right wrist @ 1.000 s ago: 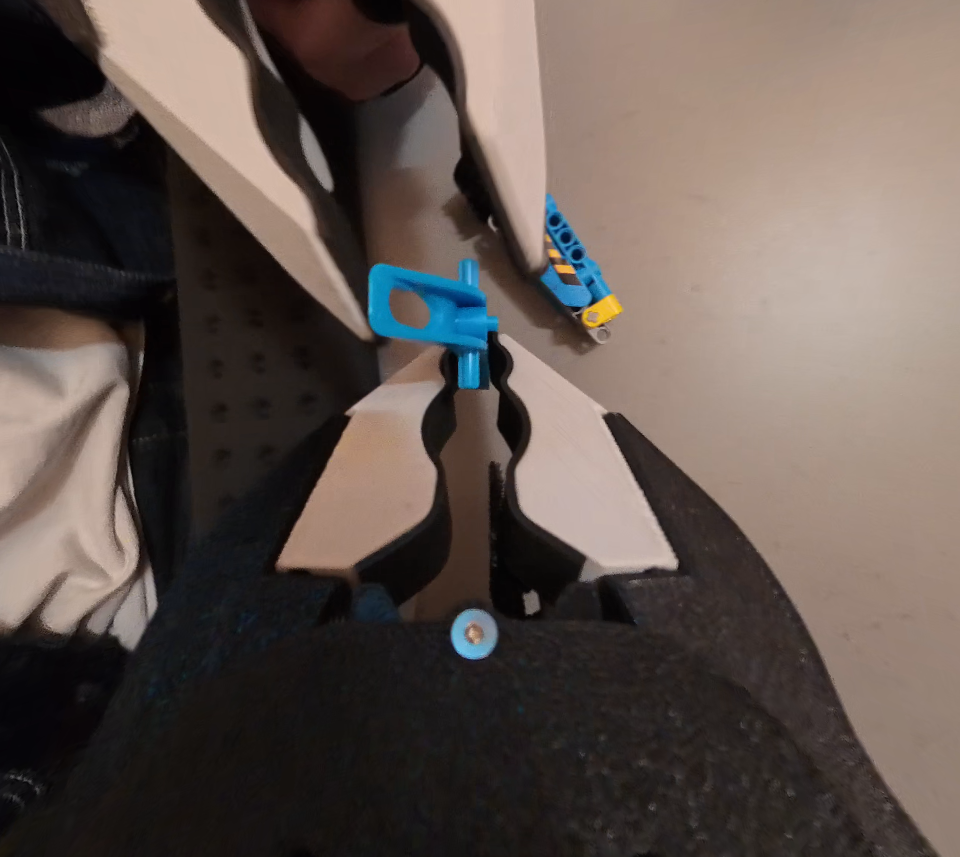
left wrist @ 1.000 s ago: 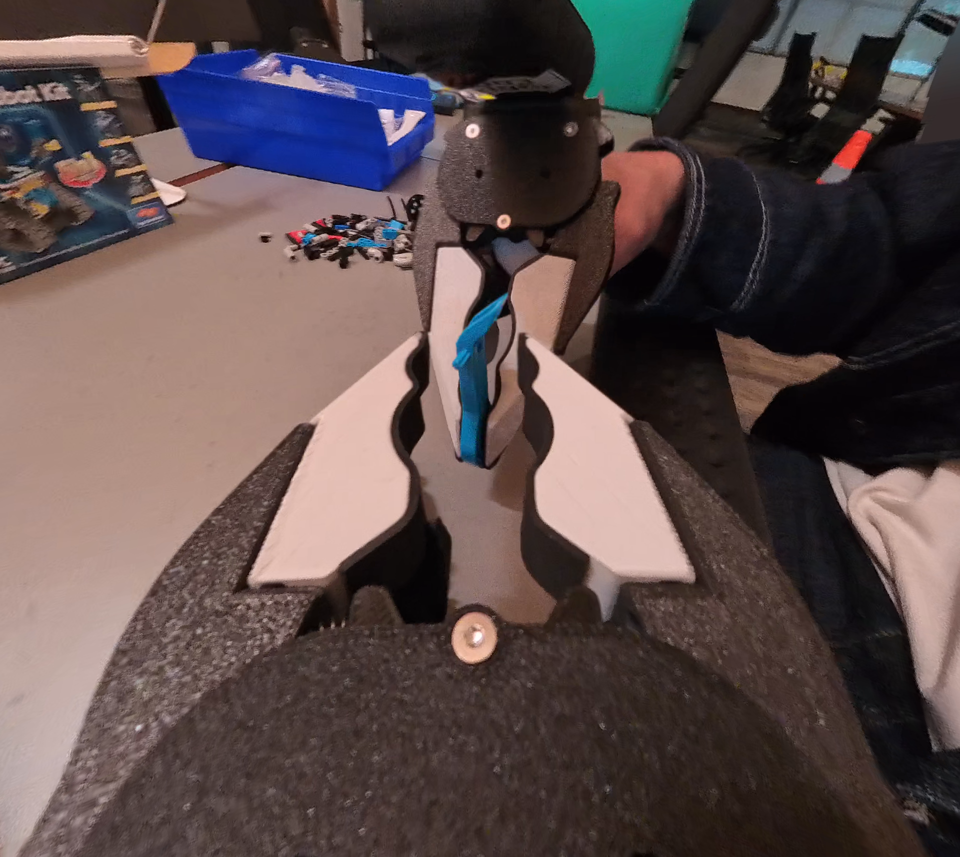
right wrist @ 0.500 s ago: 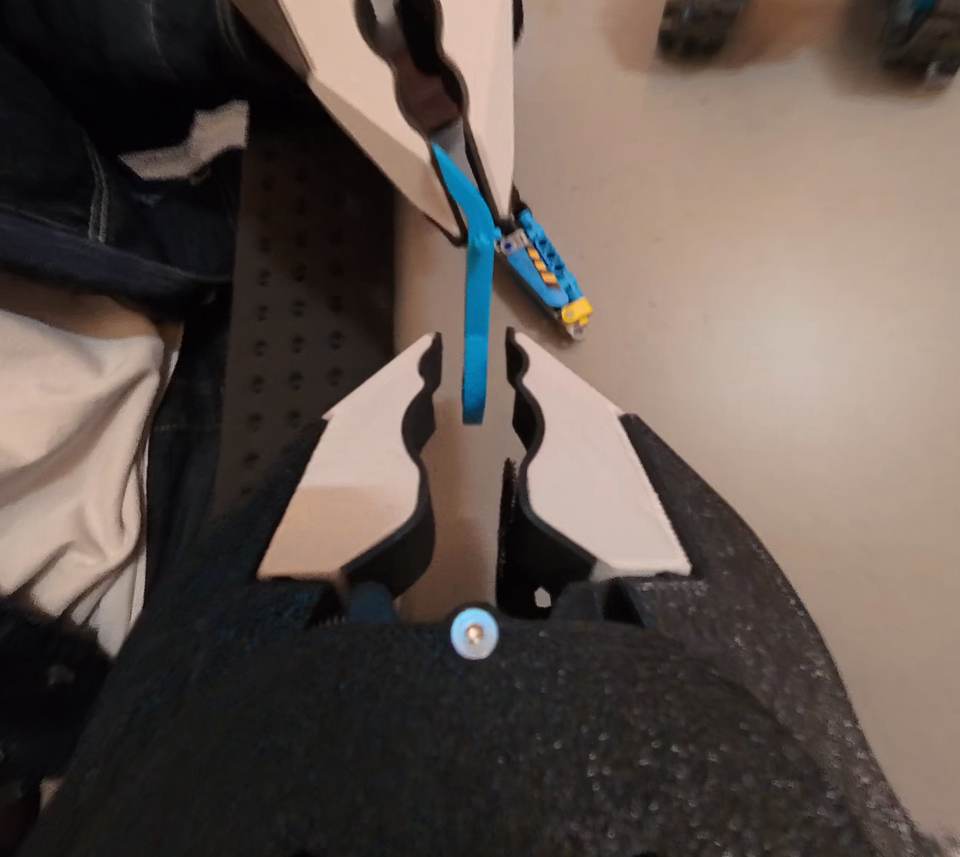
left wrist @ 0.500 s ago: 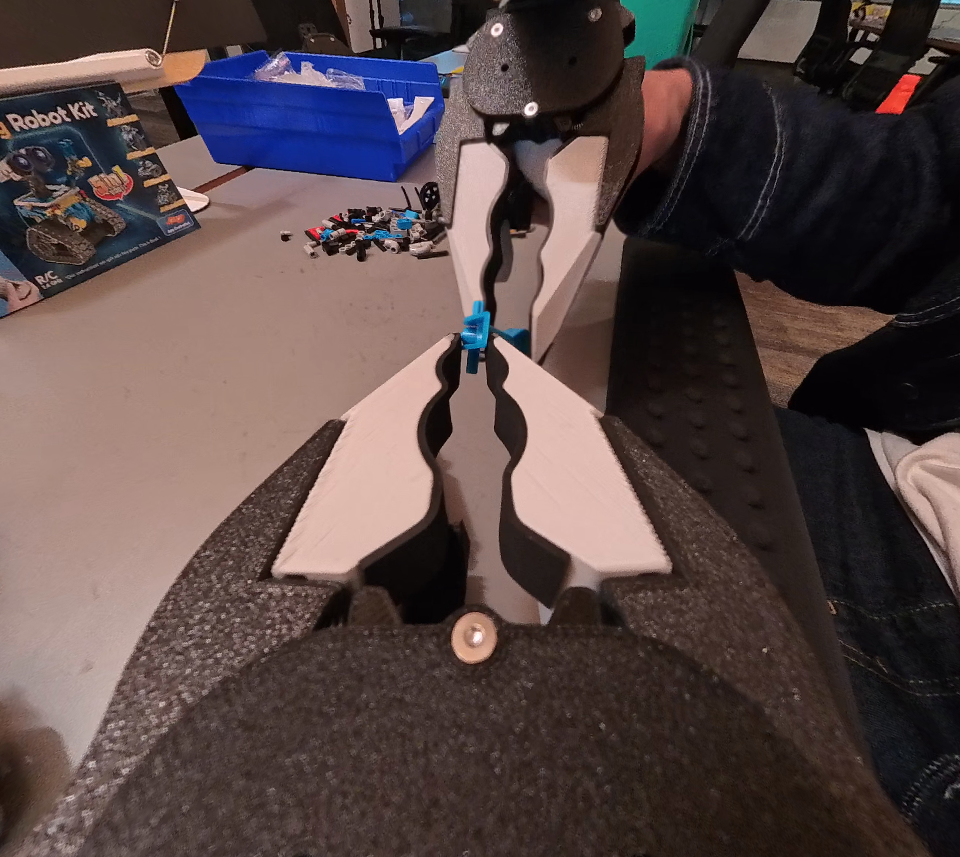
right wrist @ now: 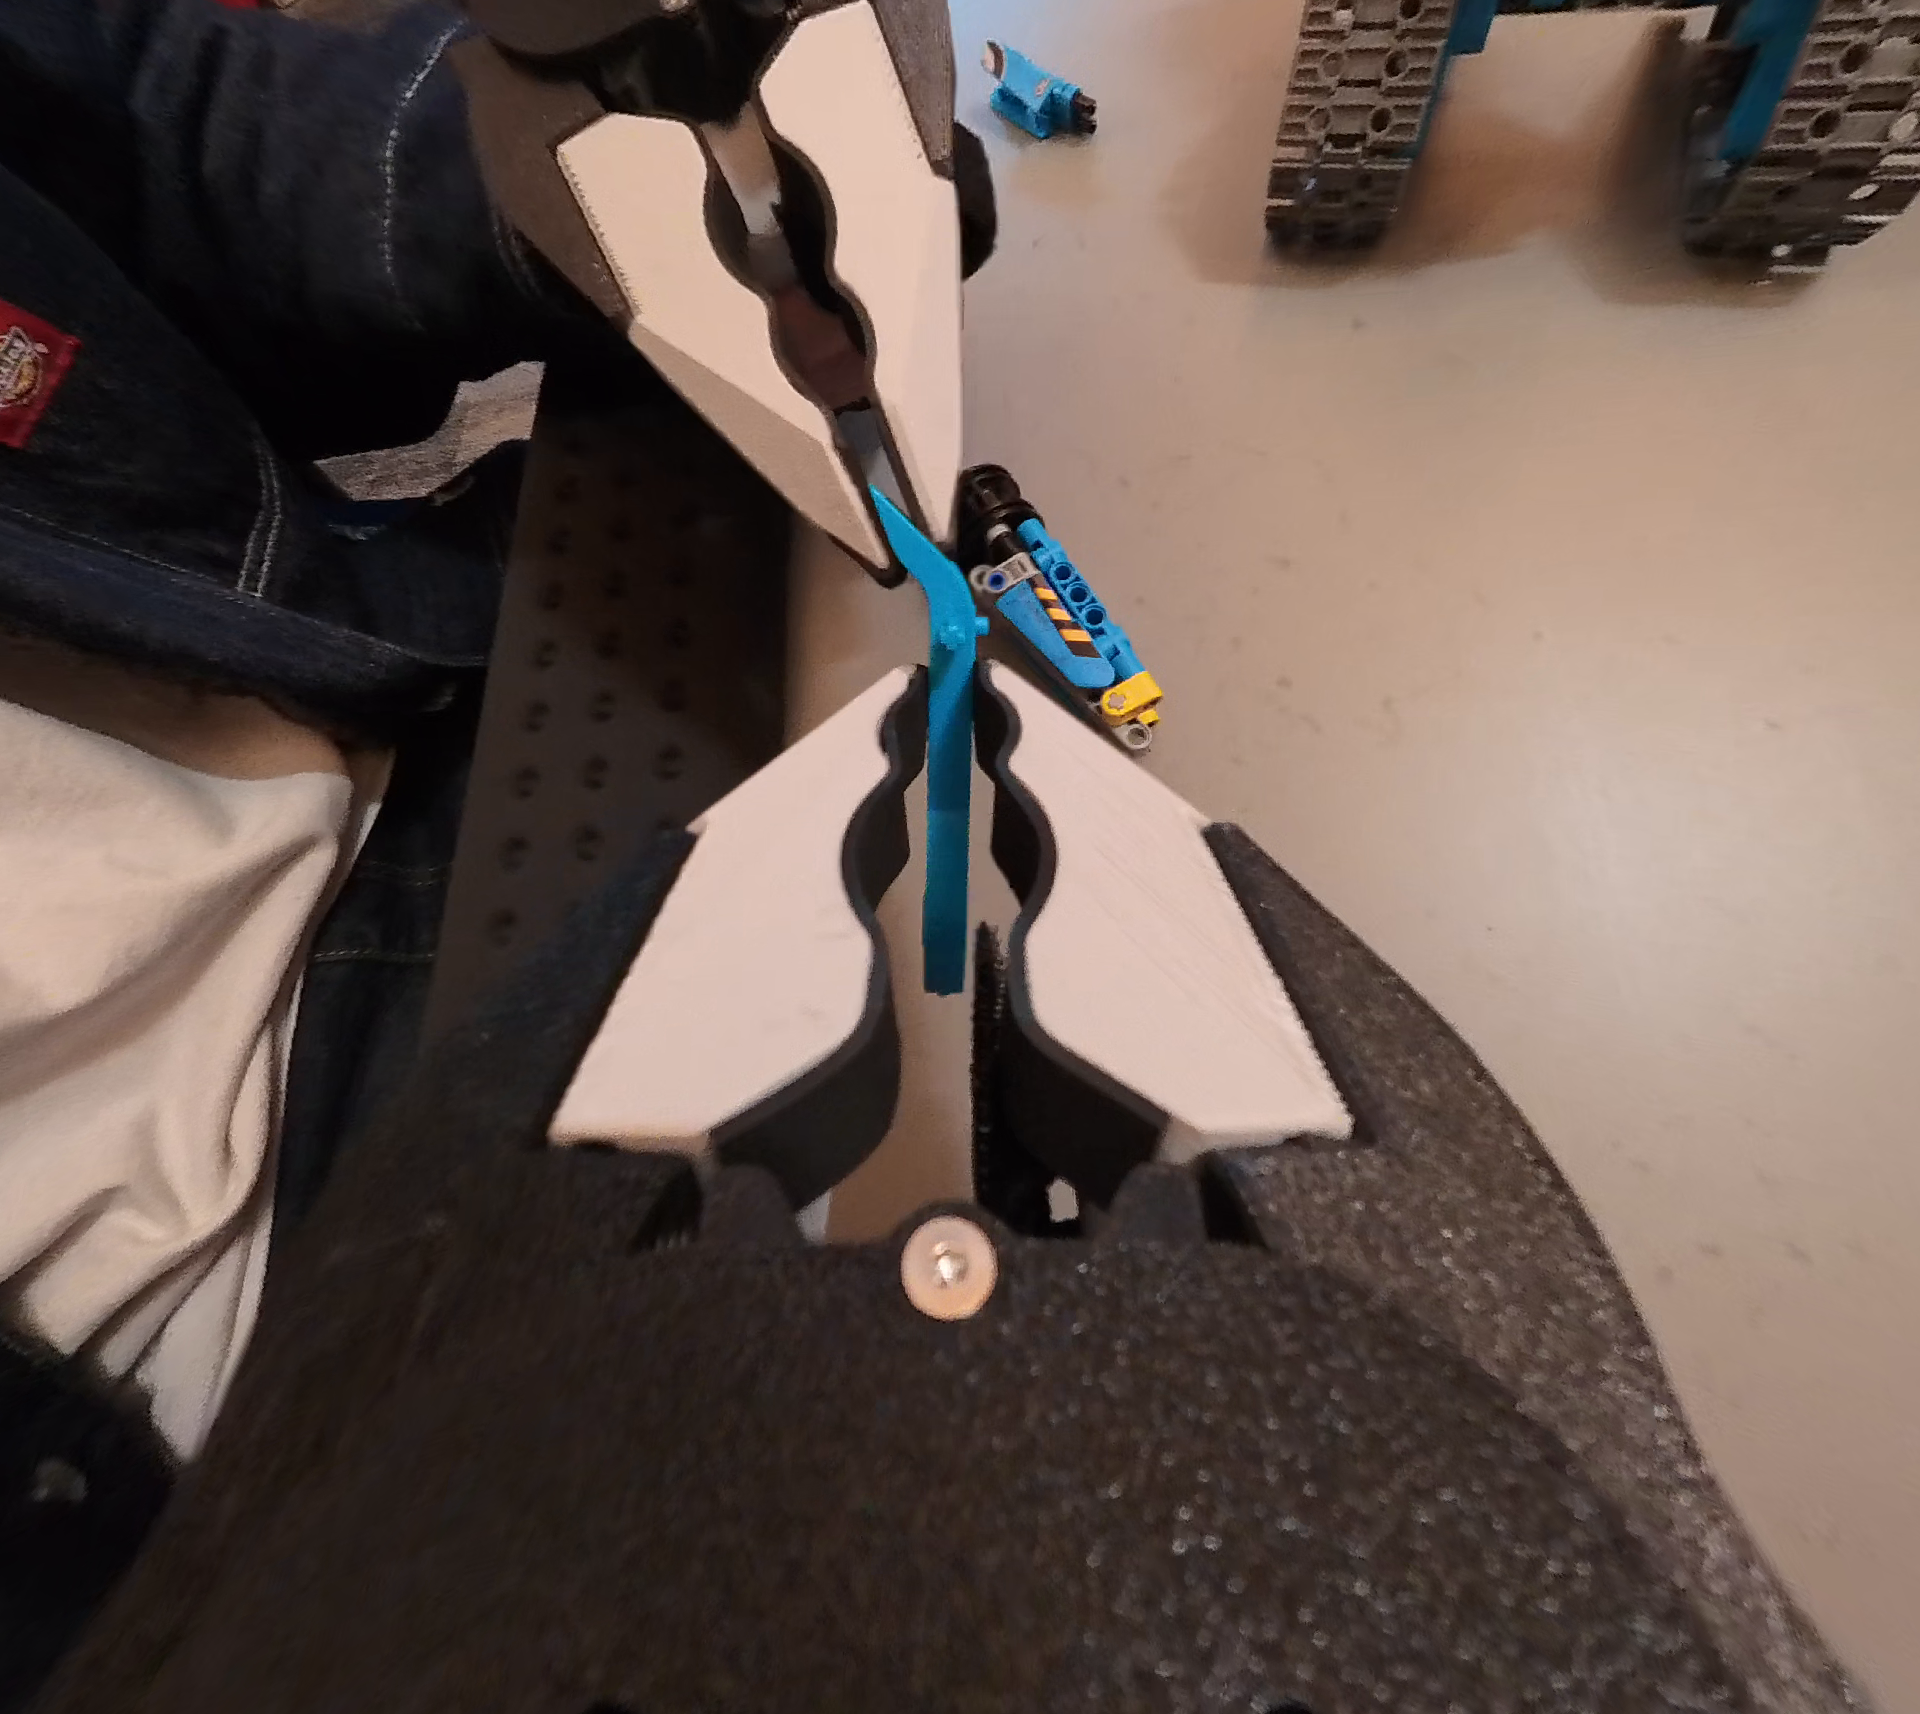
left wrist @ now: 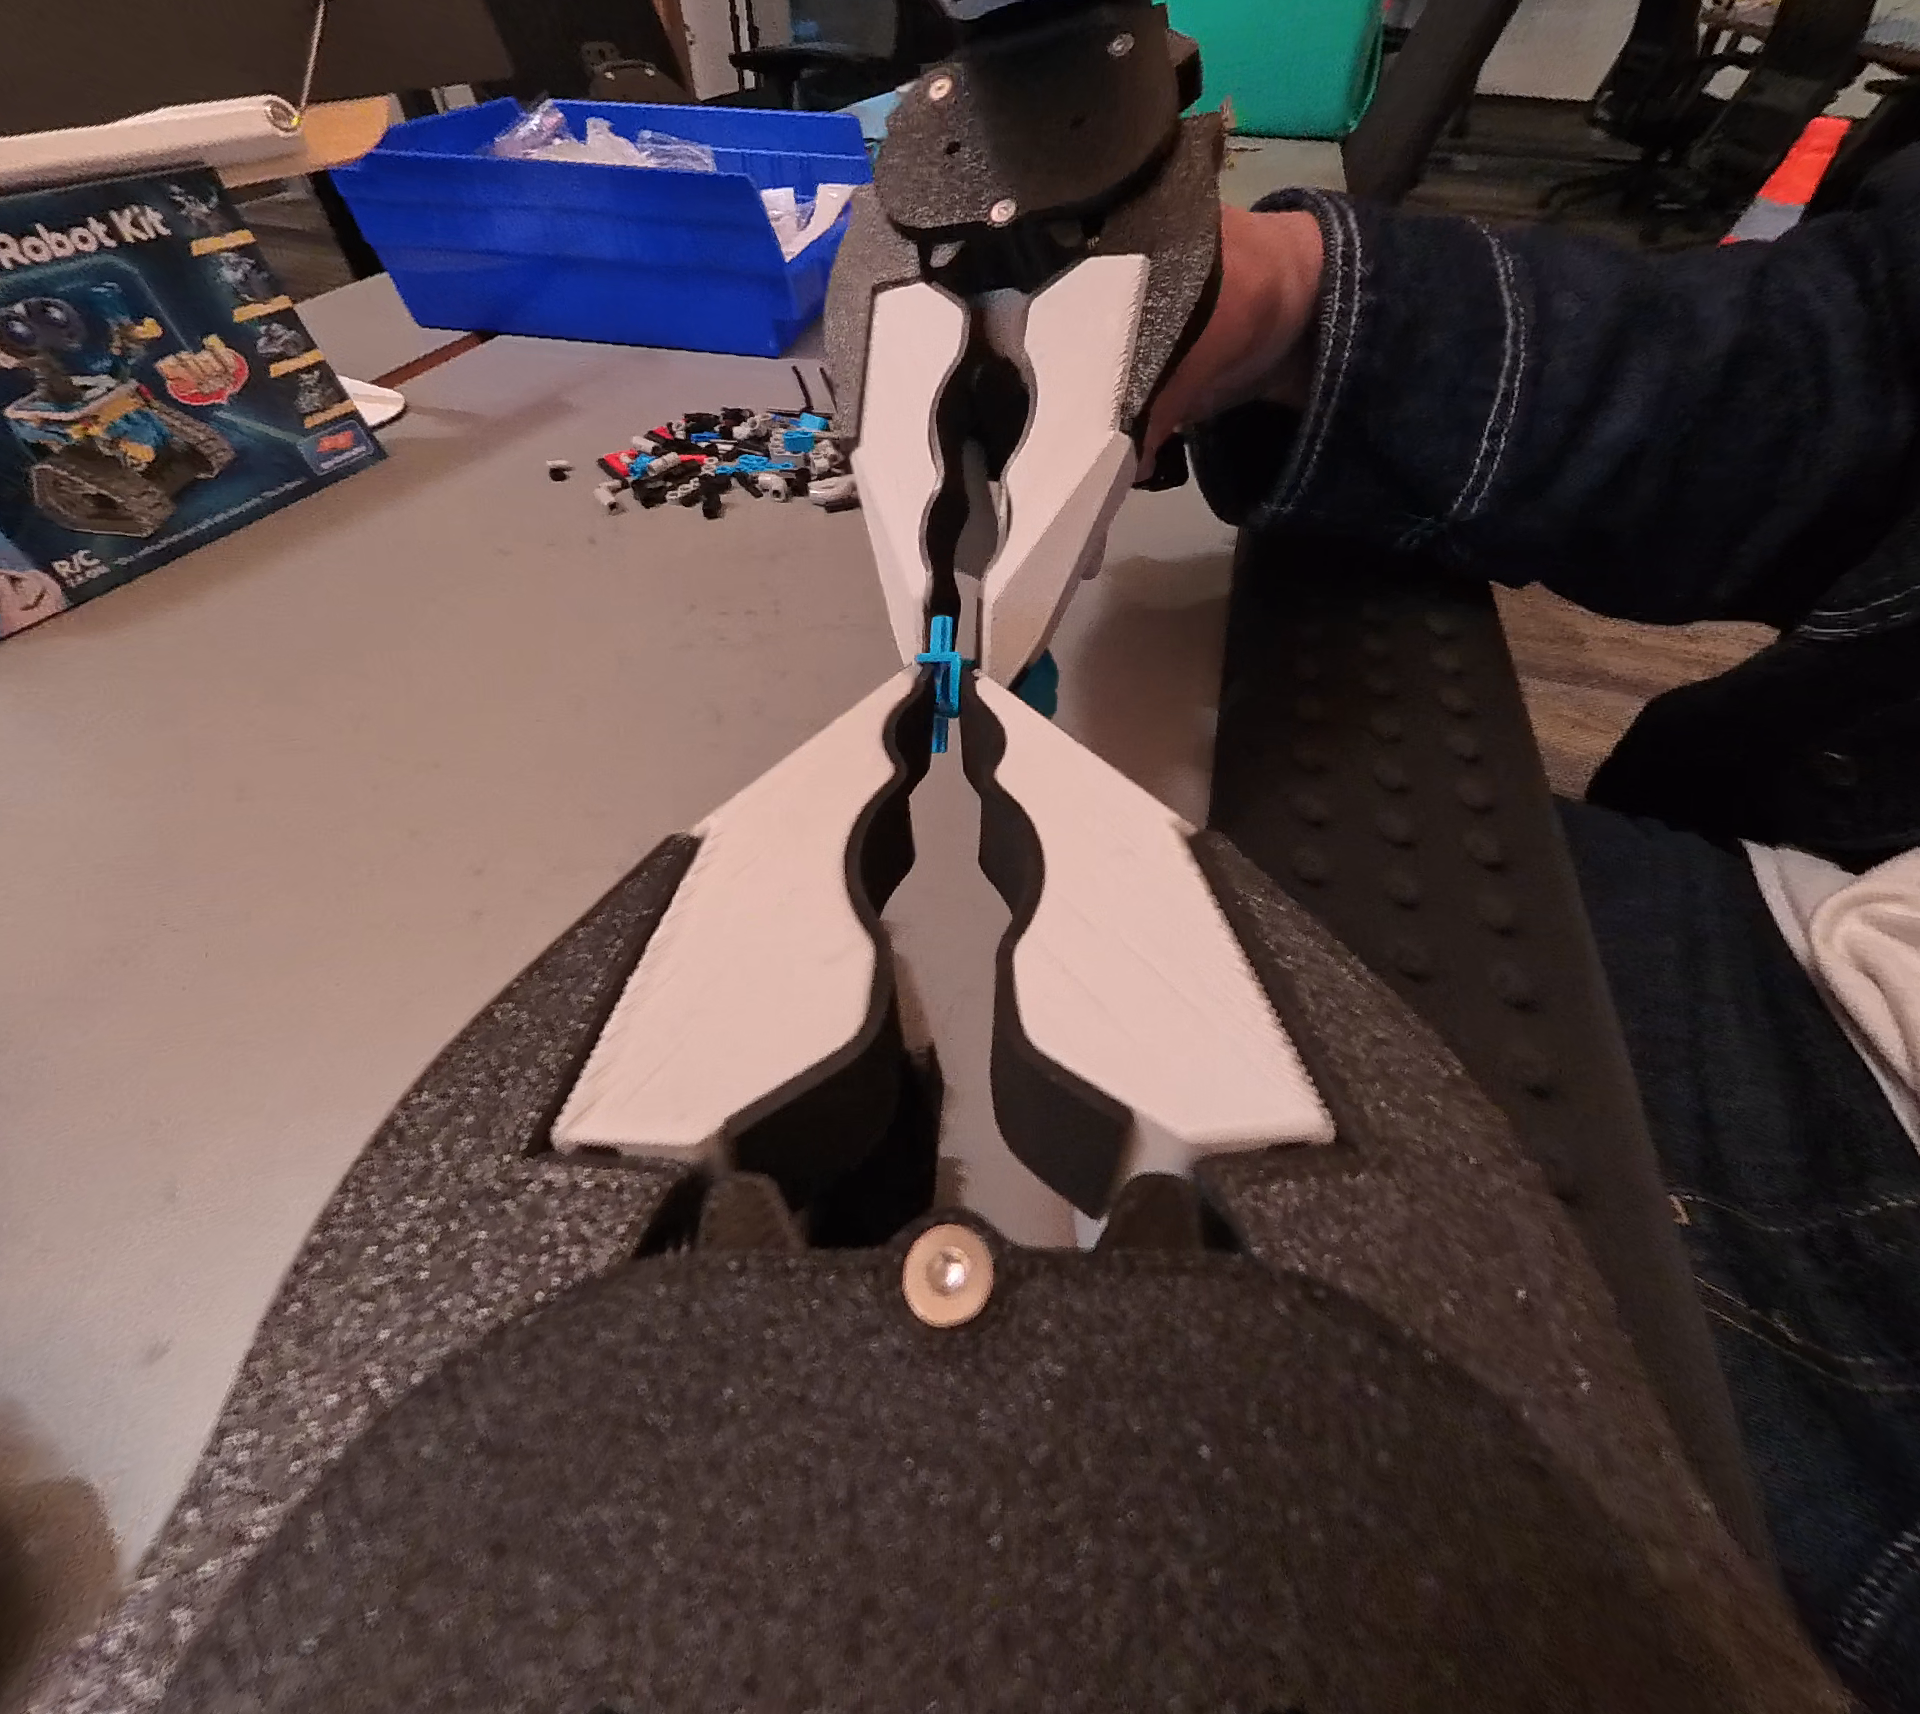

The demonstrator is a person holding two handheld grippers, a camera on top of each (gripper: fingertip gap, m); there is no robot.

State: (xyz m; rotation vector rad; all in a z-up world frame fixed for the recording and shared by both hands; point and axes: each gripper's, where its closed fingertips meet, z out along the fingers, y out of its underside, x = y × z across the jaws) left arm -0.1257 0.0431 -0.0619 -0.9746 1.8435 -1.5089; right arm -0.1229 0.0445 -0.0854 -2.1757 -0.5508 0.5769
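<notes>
Grippers, pair, both closed on one blue plastic piece [right wrist: 948, 812], which is held in the air above the grey table [left wrist: 416, 781] near its front edge, centre of both views. Left gripper [left wrist: 943, 685]: fingers drawn together, tips pinching the short pegged end of the piece; little of it shows beyond the tips in the left wrist view. Right gripper [right wrist: 951, 677]: fingers narrowed around the long flat strip, which runs down the gap between them; the tips appear to press it, though contact farther back cannot be confirmed. The two sets of tips nearly meet, so the piece has hardly any free length between holds and sits straight, not twisted. Judged a slim grip at both ends; even pressure and aligned wrists would suit it. Directly below on the table, not touching: a small blue and yellow assembly [right wrist: 1070, 636]. Upper right of the right wrist view: tracked vehicle [right wrist: 1371, 23]. Upper middle of the left wrist view: pile of loose parts [left wrist: 727, 469], blue bin [left wrist: 603, 251].
</notes>
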